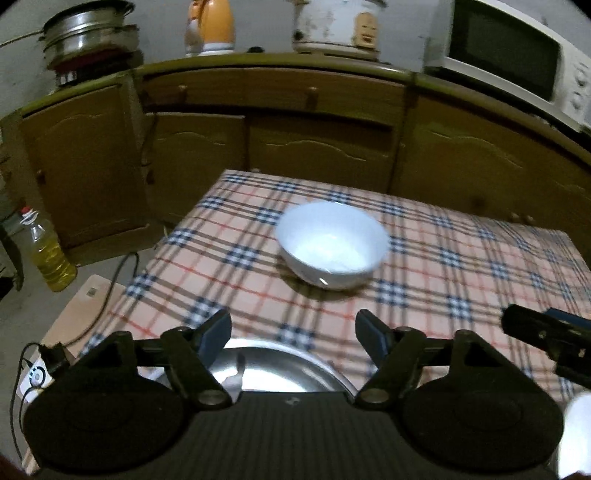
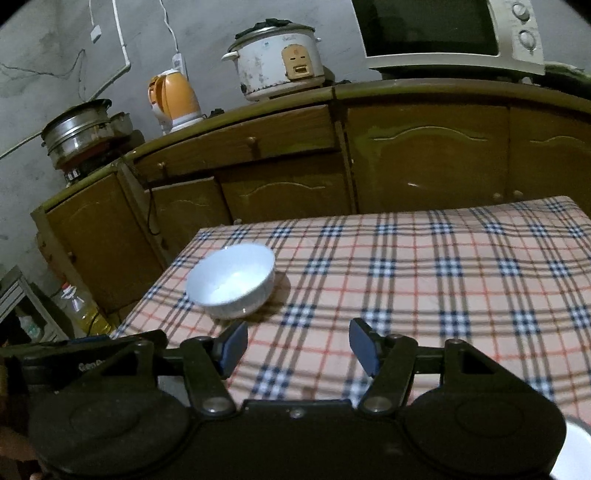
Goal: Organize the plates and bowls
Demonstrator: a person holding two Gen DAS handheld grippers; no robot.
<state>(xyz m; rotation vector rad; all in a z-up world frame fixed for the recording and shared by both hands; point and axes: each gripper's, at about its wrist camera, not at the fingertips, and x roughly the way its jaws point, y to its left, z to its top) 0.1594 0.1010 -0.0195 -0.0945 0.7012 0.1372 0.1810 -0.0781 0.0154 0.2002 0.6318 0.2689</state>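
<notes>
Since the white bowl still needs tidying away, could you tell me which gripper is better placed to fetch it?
Left, probably. The white bowl sits almost straight ahead of the open left gripper, while it lies off to the left of the open right gripper.

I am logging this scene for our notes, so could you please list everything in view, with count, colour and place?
bowl: one, white, upright on the tablecloth
metal plate: one, silver, near table edge, below left gripper
tablecloth: one, plaid, covering the table
rice cooker: one, white, on the cabinet
kettle: one, orange, on the cabinet
microwave: one, white, cabinet right
steel pots: stacked, silver, cabinet left
oil bottle: one, yellow, on the floor
left gripper: open, empty
right gripper: open, empty
</notes>
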